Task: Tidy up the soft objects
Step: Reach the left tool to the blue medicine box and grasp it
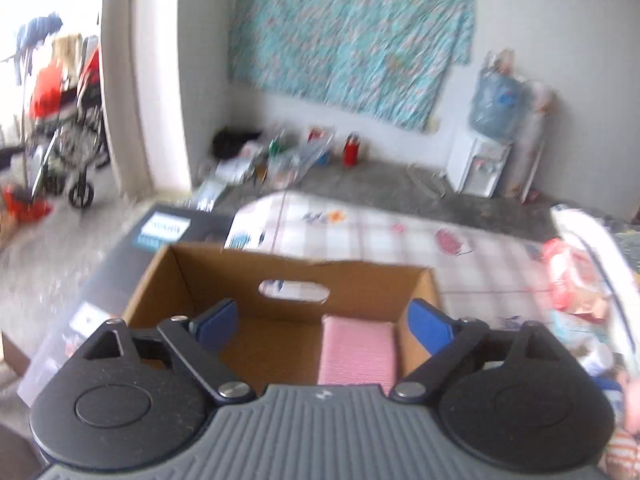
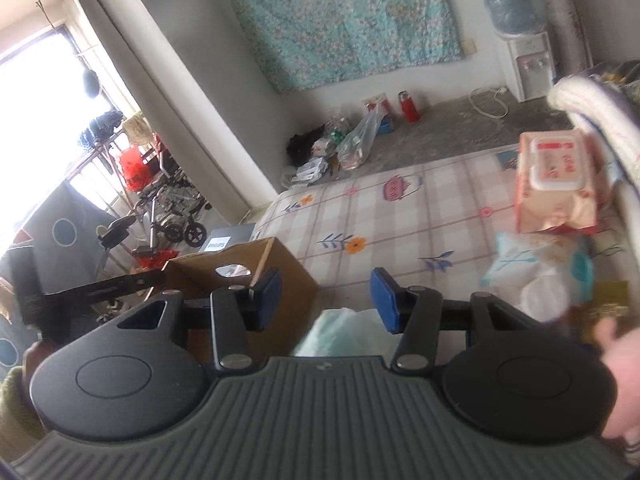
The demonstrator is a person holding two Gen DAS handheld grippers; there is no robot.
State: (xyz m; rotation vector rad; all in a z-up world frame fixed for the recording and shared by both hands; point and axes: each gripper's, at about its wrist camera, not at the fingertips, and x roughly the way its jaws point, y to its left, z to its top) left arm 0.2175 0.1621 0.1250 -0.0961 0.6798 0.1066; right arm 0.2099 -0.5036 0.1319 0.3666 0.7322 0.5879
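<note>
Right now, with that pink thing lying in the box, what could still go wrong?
The pink cloth lies against one wall of the cardboard box, so later items may pile unevenly. The right gripper has a pale soft bundle low between its fingers; whether the pads press it is unclear, so it might slip. Both views are blurred, so aim may suffer.

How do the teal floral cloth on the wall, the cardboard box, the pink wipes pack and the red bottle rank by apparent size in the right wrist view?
1. teal floral cloth
2. cardboard box
3. pink wipes pack, nearer the camera, so unsure against the box
4. red bottle
</note>
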